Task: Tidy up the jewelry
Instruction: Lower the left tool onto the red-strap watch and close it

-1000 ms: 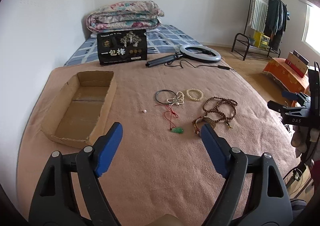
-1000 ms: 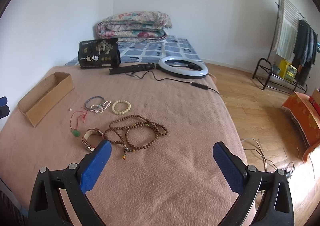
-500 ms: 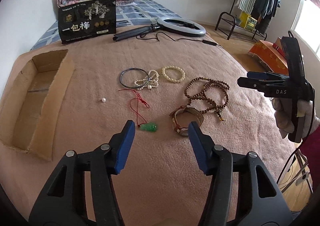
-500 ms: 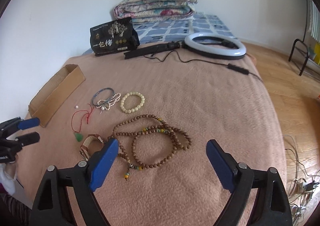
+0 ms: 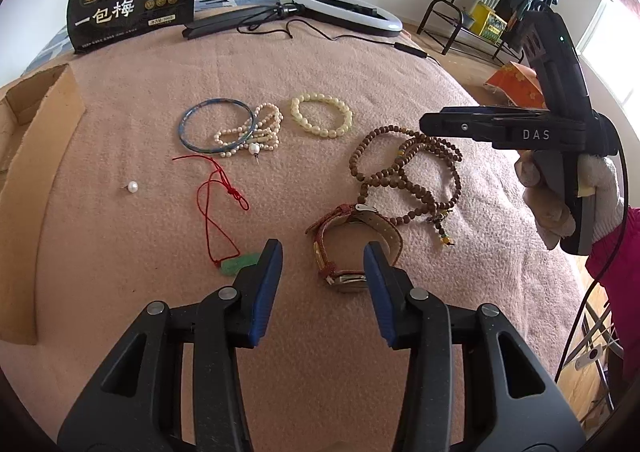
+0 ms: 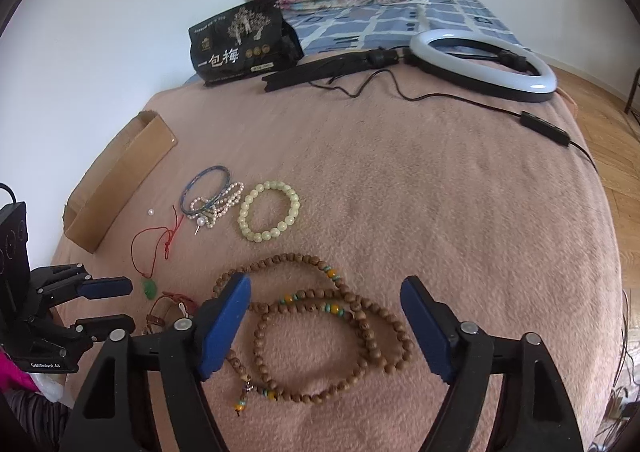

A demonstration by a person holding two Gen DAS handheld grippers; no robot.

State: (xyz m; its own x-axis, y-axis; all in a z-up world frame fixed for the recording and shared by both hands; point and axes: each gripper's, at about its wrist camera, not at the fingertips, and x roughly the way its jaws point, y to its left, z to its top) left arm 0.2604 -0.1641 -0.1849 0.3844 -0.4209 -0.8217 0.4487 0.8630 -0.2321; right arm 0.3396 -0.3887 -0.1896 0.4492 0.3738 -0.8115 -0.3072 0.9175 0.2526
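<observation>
Both grippers have dropped toward the jewelry on the pink-blanketed bed (image 5: pixel 400 67), jaws narrowing but empty: left gripper (image 5: pixel 322 258) straddles the red-strapped watch (image 5: pixel 348 240), right gripper (image 6: pixel 326 310) the brown wooden bead necklace (image 6: pixel 320 332), each lined up for pickup.

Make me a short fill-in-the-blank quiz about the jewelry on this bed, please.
1. The green pendant hangs on a ____ cord.
2. The pearl strand lies partly over the ____ bangle.
3. The left tool is over the ____, with nothing held.
4. The cardboard box lies nearest the ____ edge of the blanket in the right tool's view.

Missing words: red; blue; watch; left
</observation>
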